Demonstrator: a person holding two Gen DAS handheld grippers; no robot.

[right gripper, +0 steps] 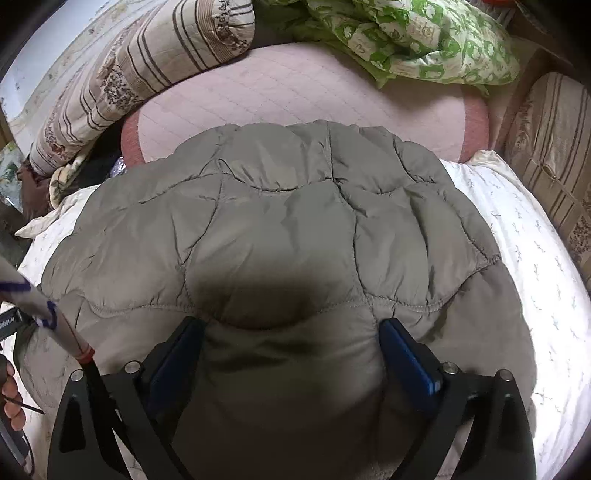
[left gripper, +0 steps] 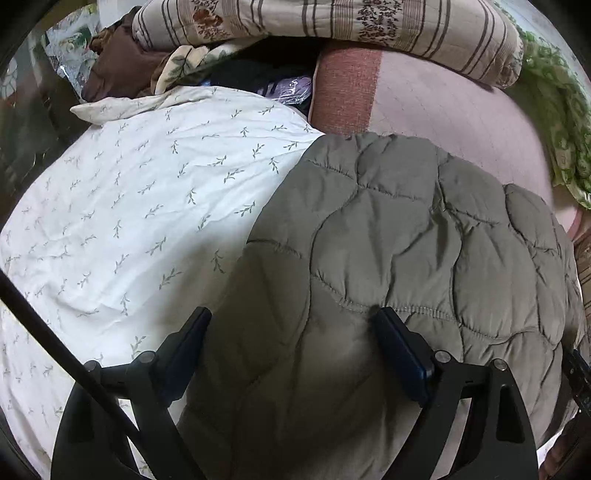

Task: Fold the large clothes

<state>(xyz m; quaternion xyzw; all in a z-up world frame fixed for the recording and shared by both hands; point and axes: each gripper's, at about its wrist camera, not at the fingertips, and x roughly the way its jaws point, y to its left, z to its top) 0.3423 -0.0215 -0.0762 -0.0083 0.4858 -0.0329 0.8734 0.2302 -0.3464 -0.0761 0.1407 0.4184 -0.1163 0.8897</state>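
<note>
An olive-grey quilted puffer jacket [left gripper: 388,240] lies spread on a white bed sheet with a small leaf print [left gripper: 129,192]. My left gripper [left gripper: 291,317] is open, its jaws wide apart just above the jacket's near left part, holding nothing. The jacket also fills the middle of the right wrist view [right gripper: 280,221]. My right gripper [right gripper: 291,325] is open too, its jaws wide apart over the jacket's near edge, close to a stitched seam. Whether the fingertips touch the cloth I cannot tell.
A pink quilted mat [right gripper: 295,88] lies beyond the jacket. A striped floral bolster [left gripper: 332,18] and a green patterned quilt [right gripper: 424,40] sit at the back. Dark clothes [left gripper: 122,66] are piled at the far left. A striped cushion [right gripper: 554,155] stands at the right.
</note>
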